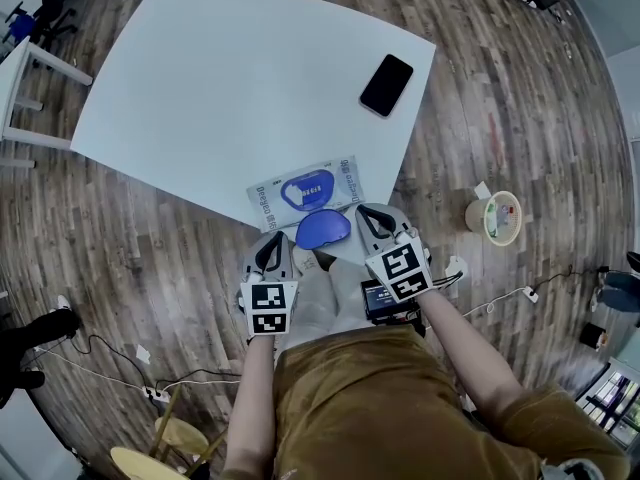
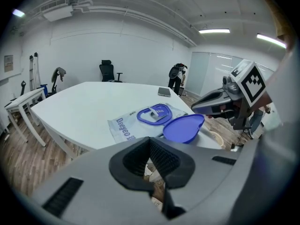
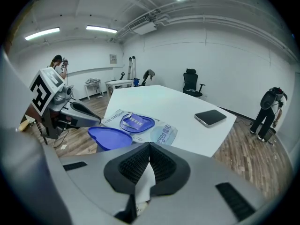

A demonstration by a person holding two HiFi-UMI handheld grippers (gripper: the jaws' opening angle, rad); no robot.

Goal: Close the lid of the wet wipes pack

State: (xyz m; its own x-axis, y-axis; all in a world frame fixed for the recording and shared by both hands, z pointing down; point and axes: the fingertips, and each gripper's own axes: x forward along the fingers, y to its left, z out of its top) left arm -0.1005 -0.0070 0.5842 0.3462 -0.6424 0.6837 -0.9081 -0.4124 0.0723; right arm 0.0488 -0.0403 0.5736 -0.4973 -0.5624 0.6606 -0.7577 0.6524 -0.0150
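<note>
Two claws near the wet wipes pack [image 1: 305, 190], lid [image 1: 323, 229] open.
My left claw [image 1: 270, 251] is pressed together, free to push; my right claw [image 1: 372, 218] pinches a wipe [image 3: 144, 182].

Lid [image 1: 323, 229] blue; wipes pack [image 1: 345, 181] pale grey, probably blue print; table [image 1: 220, 78] white; phone [image 1: 386, 85] black.

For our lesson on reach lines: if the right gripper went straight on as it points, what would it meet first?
Probably the wet wipes pack at the table edge; the open blue lid lies left of that line.
</note>
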